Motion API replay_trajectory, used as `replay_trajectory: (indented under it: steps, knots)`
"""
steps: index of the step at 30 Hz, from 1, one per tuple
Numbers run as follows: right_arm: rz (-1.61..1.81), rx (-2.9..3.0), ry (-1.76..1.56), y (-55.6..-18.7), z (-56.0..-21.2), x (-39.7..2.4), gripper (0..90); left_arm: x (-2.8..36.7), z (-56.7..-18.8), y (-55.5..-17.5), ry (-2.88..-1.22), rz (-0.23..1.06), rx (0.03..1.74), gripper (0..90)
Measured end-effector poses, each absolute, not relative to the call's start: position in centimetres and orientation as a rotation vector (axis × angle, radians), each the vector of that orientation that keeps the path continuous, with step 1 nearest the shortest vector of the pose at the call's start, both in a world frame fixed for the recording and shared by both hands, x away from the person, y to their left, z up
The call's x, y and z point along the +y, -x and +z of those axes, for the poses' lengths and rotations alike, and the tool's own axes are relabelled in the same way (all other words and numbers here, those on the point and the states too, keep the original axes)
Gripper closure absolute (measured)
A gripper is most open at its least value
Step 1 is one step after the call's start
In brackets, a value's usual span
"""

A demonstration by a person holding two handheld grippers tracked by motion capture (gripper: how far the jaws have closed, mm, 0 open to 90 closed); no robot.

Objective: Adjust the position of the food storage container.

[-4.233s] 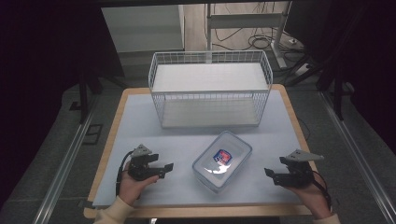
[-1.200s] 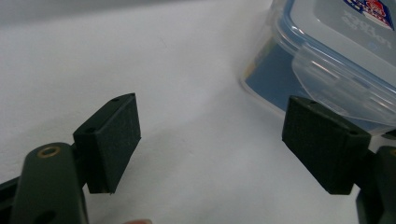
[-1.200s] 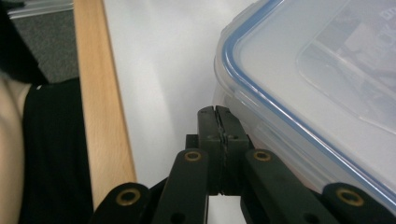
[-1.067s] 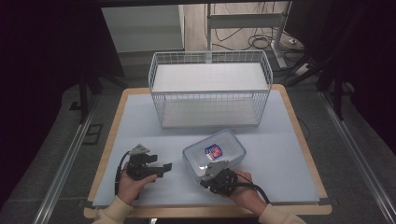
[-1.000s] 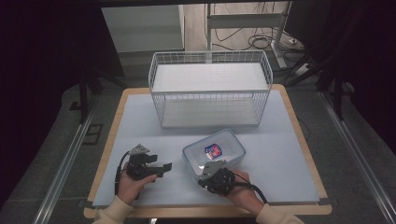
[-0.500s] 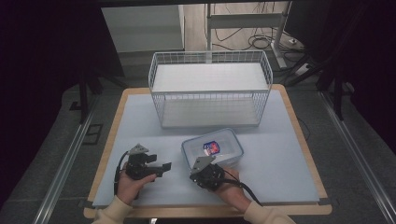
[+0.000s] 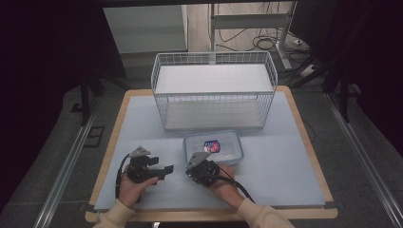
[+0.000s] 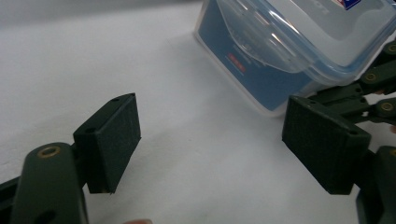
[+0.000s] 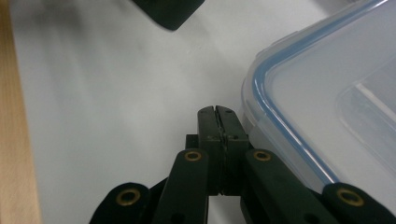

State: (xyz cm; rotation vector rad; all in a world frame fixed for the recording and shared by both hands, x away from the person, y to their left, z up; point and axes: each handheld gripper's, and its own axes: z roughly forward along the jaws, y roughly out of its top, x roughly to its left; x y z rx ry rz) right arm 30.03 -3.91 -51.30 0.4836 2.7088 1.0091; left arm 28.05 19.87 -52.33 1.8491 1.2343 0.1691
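Note:
A clear lidded container (image 7: 214, 146) with a blue seal and a red-and-blue label lies on the pale mat, just in front of the wire basket (image 7: 214, 90). My right gripper (image 7: 192, 167) is shut with nothing between its jaws, and its tip sits at the container's front left corner (image 9: 327, 112). The closed jaws (image 9: 218, 110) run alongside the lid's rim; I cannot tell whether they touch it. My left gripper (image 7: 167, 169) rests to the left, open and holding nothing, and points at the container (image 8: 289, 42). Its pads (image 8: 114, 140) stand wide apart over bare mat.
The white wire basket stands at the back middle of the table with a white liner inside. The wooden table edge (image 7: 109, 142) frames the mat (image 7: 285, 180). The two grippers are close together at the front.
My right gripper came from the far right to the container's front and slid left along it. The container turned from slanted to nearly square with the table. My left gripper stayed put.

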Motion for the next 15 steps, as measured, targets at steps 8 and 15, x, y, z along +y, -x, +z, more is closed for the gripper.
replay_trajectory:
  steps: [8,15]
  knots:
    - [1.037,2.717,-0.455,-29.0,-50.2,-4.9,89.8,20.0,-52.4,-28.0,-1.841,0.171,1.246,19.2]
    - [1.142,2.697,-0.506,-27.9,-48.0,-10.0,89.7,20.1,-52.4,-28.0,-1.827,0.178,1.261,19.2]
